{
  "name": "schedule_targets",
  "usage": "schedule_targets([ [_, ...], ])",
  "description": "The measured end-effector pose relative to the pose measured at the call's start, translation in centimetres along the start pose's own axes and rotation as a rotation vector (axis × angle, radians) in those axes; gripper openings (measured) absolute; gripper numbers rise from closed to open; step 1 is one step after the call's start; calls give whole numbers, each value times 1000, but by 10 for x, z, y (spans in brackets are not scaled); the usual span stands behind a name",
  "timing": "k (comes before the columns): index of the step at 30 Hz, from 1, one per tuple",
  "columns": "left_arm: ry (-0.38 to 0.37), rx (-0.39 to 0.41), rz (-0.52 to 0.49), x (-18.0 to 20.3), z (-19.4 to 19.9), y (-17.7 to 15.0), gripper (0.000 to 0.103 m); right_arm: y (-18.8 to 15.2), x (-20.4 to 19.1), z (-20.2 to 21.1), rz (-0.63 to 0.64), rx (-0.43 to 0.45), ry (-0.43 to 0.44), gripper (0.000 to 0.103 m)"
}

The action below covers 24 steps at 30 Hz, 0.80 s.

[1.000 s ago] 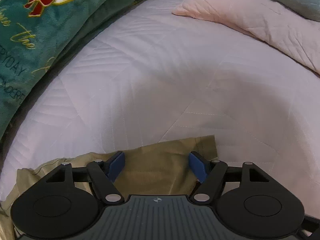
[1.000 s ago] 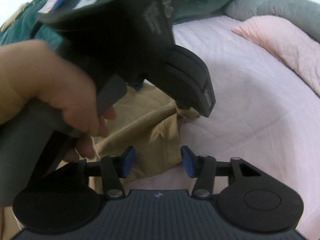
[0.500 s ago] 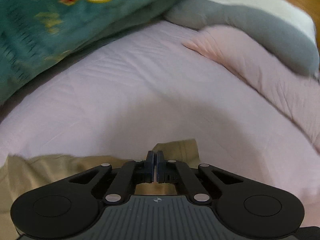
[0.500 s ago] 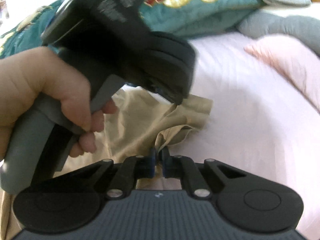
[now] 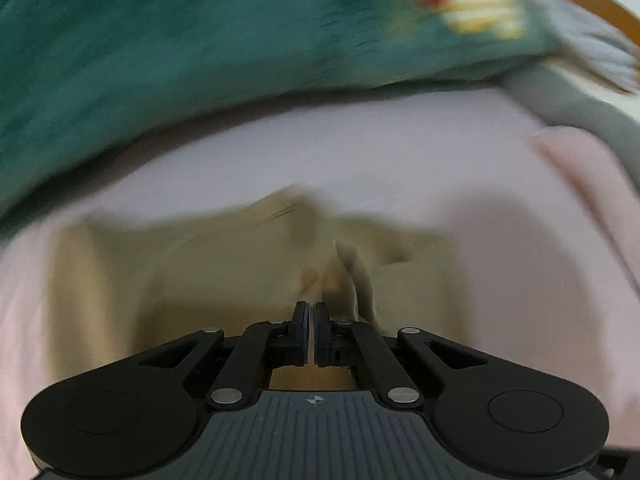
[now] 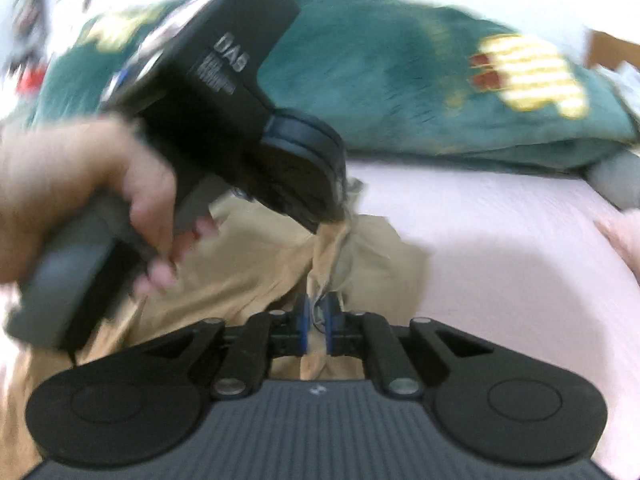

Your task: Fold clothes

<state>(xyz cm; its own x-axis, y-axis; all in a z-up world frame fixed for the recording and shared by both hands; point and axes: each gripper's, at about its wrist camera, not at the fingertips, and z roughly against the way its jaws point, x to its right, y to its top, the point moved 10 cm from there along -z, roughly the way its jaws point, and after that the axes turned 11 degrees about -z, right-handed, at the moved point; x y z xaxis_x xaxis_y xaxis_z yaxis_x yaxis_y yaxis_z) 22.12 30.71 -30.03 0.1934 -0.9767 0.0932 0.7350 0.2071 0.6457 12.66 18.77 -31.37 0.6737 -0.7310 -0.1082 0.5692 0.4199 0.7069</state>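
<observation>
A tan garment [image 6: 248, 264] lies spread on the pink bed sheet [image 6: 500, 280], with both grippers pinching one raised corner of it. The right gripper [image 6: 316, 322] has a bunched fold of the tan cloth between its blue pads; its jaws are easing apart a little, yet the cloth sits pressed between them. The left gripper [image 6: 336, 210], held in the person's left hand [image 6: 92, 184], comes in from the upper left of the right wrist view and bites the same fold slightly farther along, so the two grips lie close together on one ridge of fabric. In the left wrist view the left gripper [image 5: 310, 316] has its jaws fully together; whether cloth is nipped at the tips is blurred there, but the ridge [image 5: 352, 276] rises directly from them. The body of the garment extends away from both grippers toward the left and near side, while bare sheet lies to the right. A green blanket [image 5: 200, 60] borders the far edge. Judged from this layout, the fold would carry the corner back over the garment's body, leftward, both hands travelling together.
</observation>
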Motion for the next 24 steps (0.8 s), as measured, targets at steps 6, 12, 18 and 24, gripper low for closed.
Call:
schedule_targets([
  [6,29,21,69,-19,25,-9,11,-17,-19,22,6,-27,83,44],
  [12,-93,-61,10,46,26,-23,14,-37,1,73,-134,-101,39,53],
  [18,-108,-207,45,99,60,-90,14,-96,38,133,-309,-259,-52,53],
  [24,-150,-333,187,143,130,-177,15,-181,36,227,-363,-482,3,53],
])
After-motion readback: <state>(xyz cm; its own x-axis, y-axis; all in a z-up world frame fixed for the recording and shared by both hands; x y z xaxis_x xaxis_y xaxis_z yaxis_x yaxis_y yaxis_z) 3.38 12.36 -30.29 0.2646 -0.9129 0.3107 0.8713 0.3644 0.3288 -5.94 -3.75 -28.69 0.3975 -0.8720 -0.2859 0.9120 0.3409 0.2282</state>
